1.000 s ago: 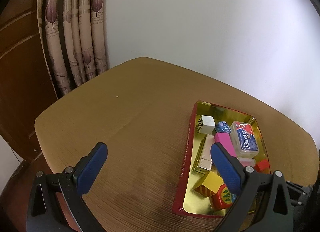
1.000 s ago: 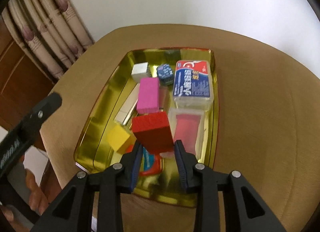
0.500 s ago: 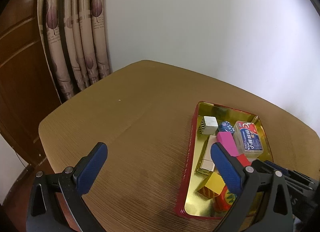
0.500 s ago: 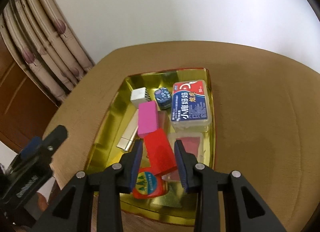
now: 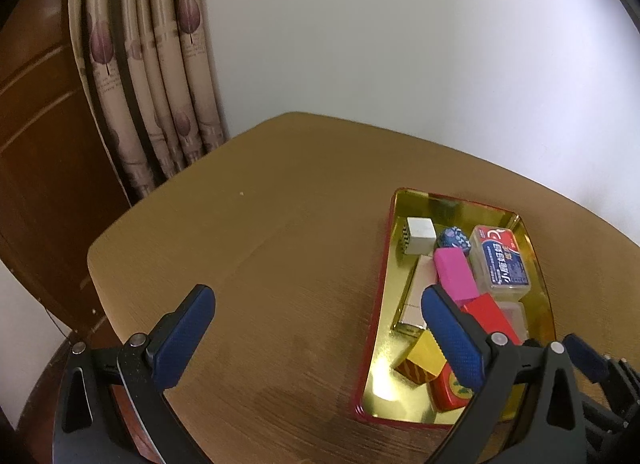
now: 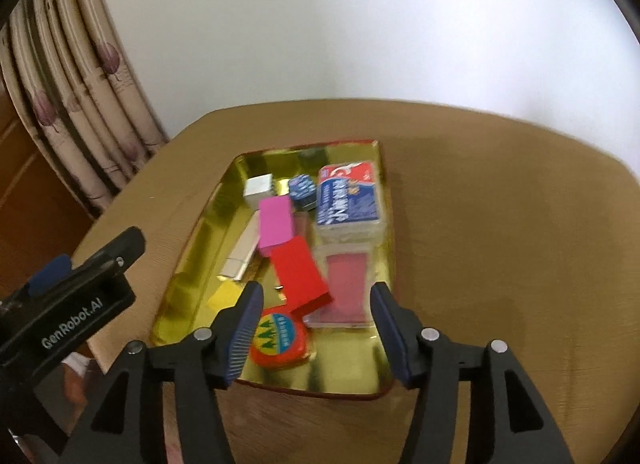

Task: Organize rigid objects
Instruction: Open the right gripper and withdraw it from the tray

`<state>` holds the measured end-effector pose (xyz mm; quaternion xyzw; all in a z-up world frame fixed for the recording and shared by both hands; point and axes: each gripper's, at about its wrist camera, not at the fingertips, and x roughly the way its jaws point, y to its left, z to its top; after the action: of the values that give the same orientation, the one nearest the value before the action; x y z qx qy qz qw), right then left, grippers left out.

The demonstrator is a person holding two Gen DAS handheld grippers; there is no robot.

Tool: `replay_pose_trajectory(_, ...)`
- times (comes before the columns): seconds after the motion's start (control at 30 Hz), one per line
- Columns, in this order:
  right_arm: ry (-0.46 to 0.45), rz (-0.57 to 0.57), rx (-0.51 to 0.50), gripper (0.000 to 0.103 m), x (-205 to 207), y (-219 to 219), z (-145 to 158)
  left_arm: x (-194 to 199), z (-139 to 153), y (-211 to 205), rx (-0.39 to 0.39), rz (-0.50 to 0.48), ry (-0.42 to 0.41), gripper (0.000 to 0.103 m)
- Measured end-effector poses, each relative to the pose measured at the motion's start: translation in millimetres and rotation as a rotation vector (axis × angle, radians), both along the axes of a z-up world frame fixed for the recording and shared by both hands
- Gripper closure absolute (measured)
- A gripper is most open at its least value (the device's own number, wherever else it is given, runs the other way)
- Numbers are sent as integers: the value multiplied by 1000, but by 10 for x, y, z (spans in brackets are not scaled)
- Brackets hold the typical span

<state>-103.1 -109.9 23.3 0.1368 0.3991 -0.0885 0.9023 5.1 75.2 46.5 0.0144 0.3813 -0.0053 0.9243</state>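
Note:
A gold tray with a red rim point(image 6: 192, 256) point(image 5: 380, 296) sits on the brown table and holds several small objects. A red block point(image 6: 298, 272) point(image 5: 486, 310) lies in it, leaning on a pink block point(image 6: 274, 219) and a clear case with a pink insert point(image 6: 346, 288). A blue-labelled box point(image 6: 348, 199), a white cube point(image 6: 258, 185), a yellow block point(image 5: 424, 356) and a red round tin point(image 6: 278, 338) lie there too. My right gripper point(image 6: 316, 334) is open and empty above the tray's near end. My left gripper point(image 5: 316, 332) is open and empty over the table left of the tray.
The brown table point(image 5: 260, 264) has rounded edges, with a white wall behind. Patterned curtains point(image 5: 156, 83) and a dark wooden panel point(image 5: 36, 123) stand at the left. My left gripper also shows at the left of the right wrist view point(image 6: 80, 296).
My right gripper opened and let go of the red block, which now lies in the tray. The right gripper drew back and up. The left gripper stayed open and rose slightly.

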Motion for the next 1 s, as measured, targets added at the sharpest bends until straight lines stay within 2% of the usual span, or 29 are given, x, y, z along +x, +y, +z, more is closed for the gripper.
replay_pose_trajectory(0.17,-17,-50,-70,42,-70,4,84,0,-36,19,-23,-4,49,1)
replay_pose_trajectory(0.47,6,-113,-106,41,-110,-14,90,11,-46,53,-50,-2,96,1)
replay_pose_trajectory(1.0,7,-180,-147,40,-119,-45,92,-72,-40,-104,-1,-85,103,1)
